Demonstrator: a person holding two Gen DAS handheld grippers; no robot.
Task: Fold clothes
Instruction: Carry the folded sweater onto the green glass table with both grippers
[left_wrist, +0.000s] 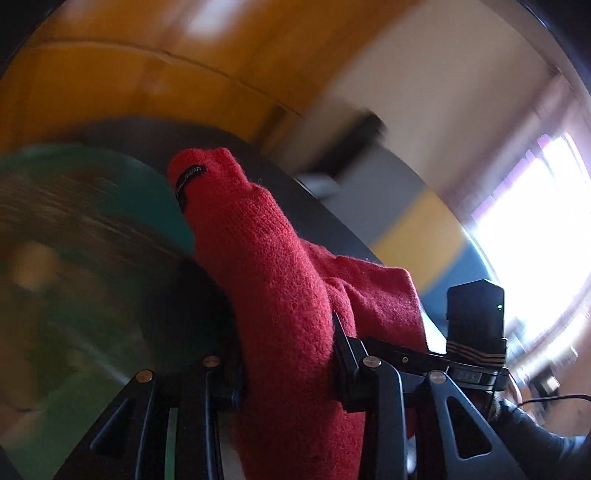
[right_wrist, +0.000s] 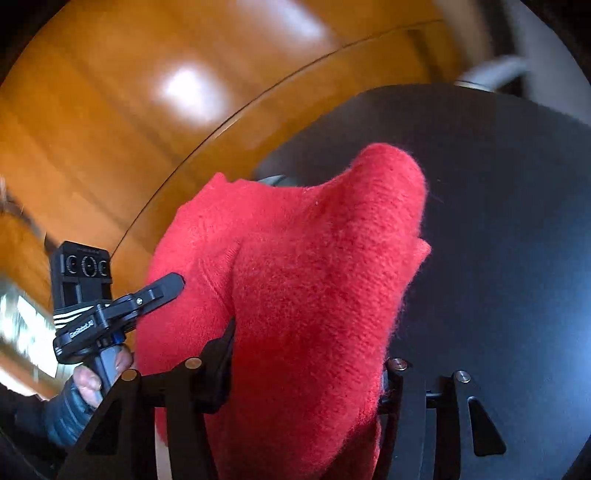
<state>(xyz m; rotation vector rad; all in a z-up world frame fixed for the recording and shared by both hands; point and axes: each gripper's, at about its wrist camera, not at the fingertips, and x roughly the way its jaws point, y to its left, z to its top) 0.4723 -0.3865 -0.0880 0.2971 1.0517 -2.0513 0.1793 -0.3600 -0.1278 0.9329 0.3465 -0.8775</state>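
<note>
A thick fold of the red knitted sweater (left_wrist: 280, 295) is bulging up between the jaws of the left gripper (left_wrist: 288, 373), which are clamping on it from both sides. The right gripper (right_wrist: 306, 373) is pinching another bunch of the same sweater, its jaws pressing into the wool, the garment hanging above the dark round table (right_wrist: 498, 221) beside the wooden floor (right_wrist: 110, 110).

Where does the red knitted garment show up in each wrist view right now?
Left wrist view: red knitted garment fills the lower centre, clamped in the left gripper.
Right wrist view: it fills the centre, clamped in the right gripper.
Shared landmark: the round black tabletop behind it.
</note>
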